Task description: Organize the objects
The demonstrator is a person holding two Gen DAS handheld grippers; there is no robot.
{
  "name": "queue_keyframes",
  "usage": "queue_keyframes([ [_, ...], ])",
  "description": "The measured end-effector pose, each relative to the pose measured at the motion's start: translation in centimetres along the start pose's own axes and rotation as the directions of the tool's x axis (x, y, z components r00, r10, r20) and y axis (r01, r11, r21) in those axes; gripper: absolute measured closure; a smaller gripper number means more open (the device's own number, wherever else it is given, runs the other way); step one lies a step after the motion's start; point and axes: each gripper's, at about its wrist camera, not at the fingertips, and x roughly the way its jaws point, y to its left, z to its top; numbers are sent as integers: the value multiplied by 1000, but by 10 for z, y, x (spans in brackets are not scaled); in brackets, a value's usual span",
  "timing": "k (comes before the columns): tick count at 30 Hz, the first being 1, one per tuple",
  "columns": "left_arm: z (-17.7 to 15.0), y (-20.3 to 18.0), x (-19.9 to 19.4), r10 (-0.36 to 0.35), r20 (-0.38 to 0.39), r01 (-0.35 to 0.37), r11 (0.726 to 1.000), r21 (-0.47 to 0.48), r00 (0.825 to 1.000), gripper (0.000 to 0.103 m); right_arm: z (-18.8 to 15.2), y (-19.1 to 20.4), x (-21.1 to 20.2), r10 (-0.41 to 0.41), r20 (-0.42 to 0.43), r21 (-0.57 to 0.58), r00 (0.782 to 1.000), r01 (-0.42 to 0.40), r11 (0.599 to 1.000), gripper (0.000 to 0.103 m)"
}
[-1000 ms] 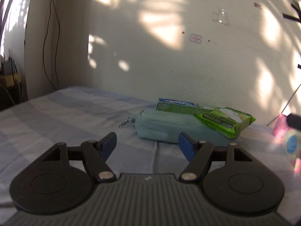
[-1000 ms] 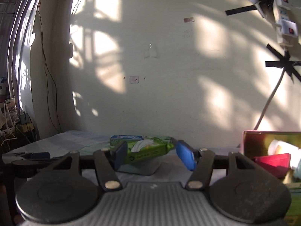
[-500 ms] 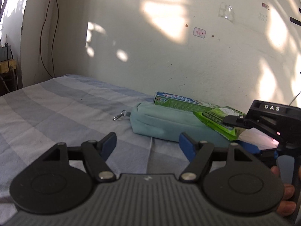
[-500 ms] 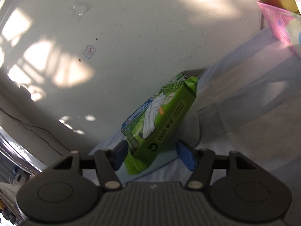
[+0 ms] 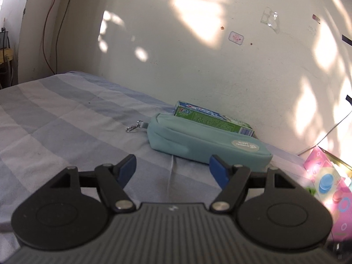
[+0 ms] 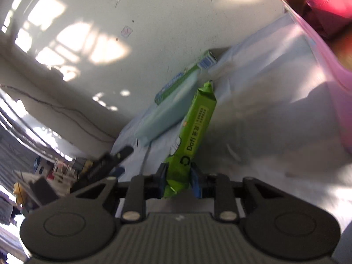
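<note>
— Left wrist view: left gripper (image 5: 172,169) gapes wide, holding nothing, low over the bed (image 5: 66,118), facing the teal pouch (image 5: 206,142) and toothpaste box (image 5: 211,118) by the wall.

— Right wrist view: right gripper (image 6: 178,179) pinches the green wipes pack (image 6: 191,140) by one end, lifted clear, likely bound for the pink box (image 6: 325,66).

Glossy plastic wipes pack (image 6: 193,132), matt fabric pouch (image 5: 204,140)

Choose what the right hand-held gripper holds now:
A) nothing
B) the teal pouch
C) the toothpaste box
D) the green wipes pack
D: the right hand-held gripper is shut on the green wipes pack, lifted off the bed; pouch and toothpaste box lie behind.
</note>
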Motion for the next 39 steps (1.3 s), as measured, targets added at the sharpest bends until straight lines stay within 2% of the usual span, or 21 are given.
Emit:
queue_keyframes([
  [1,-1,-3,-1,-21,0,21,1000,14,1000,28,-13,-7,-13,21,-41,0,999,-21,1000,80],
  [3,-4,-11,-5,-90,-8,90,994,57,996,28,-33,-19,-40,32,-70,-5,997,-33,999,77],
  [5,-8,-22,-8,-183,-43,186,977,103,982,28,-49,-25,-77,-46,-18,-61,999,45,997,70],
  [6,-11,-28,-10,-217,-58,223,966,128,974,28,-56,-25,-98,-133,61,-108,989,139,984,69],
  [7,-15,-36,-13,-244,-67,252,955,157,967,28,-62,-23,-114,-217,143,-156,966,239,958,63],
  [8,-18,-44,-16,-267,-78,277,944,181,960,28,-71,-18,-134,-322,257,-219,911,379,899,59],
  [9,-22,-52,-18,-291,-92,304,932,197,952,28,-80,-13,-150,-388,352,-254,852,486,836,53],
  [10,-25,-60,-21,-316,-110,333,919,213,942,28,-86,-11,-160,-399,396,-268,827,520,811,52],
  [11,-29,-69,-23,-334,-127,355,905,232,934,28,-90,-10,-169,-377,405,-275,833,504,819,51],
  [13,-36,-85,-30,-341,-149,370,883,288,928,27,-97,-8,-176,-317,395,-284,862,443,850,50],
  [15,-43,-97,-36,-343,-164,379,866,327,925,27,-104,1,-164,-285,385,-334,878,421,844,47],
  [17,-48,-104,-39,-323,-177,366,865,342,930,26,-110,7,-148,-286,369,-378,884,424,823,44],
  [20,-53,-108,-38,-264,-192,317,885,342,945,26,-119,13,-125,-272,326,-428,905,398,812,38],
  [22,-55,-110,-37,-219,-196,276,896,347,956,26,-126,18,-114,-286,321,-460,903,413,786,24],
  [24,-56,-110,-40,-197,-190,253,902,349,962,25,-131,23,-105,-311,335,-500,890,447,742,22],
  [26,-58,-108,-42,-194,-184,248,905,345,964,24,-135,25,-100,-324,336,-521,885,461,718,21],
  [31,-62,-104,-38,-185,-185,238,912,333,965,24,-134,21,-96,-352,310,-500,883,466,730,20],
  [34,-62,-100,-33,-194,-201,250,918,309,960,23,-131,18,-93,-370,295,-485,881,471,737,20],
  [39,-60,-92,-31,-245,-222,297,922,248,944,21,-130,25,-84,-400,277,-515,874,486,706,12],
])
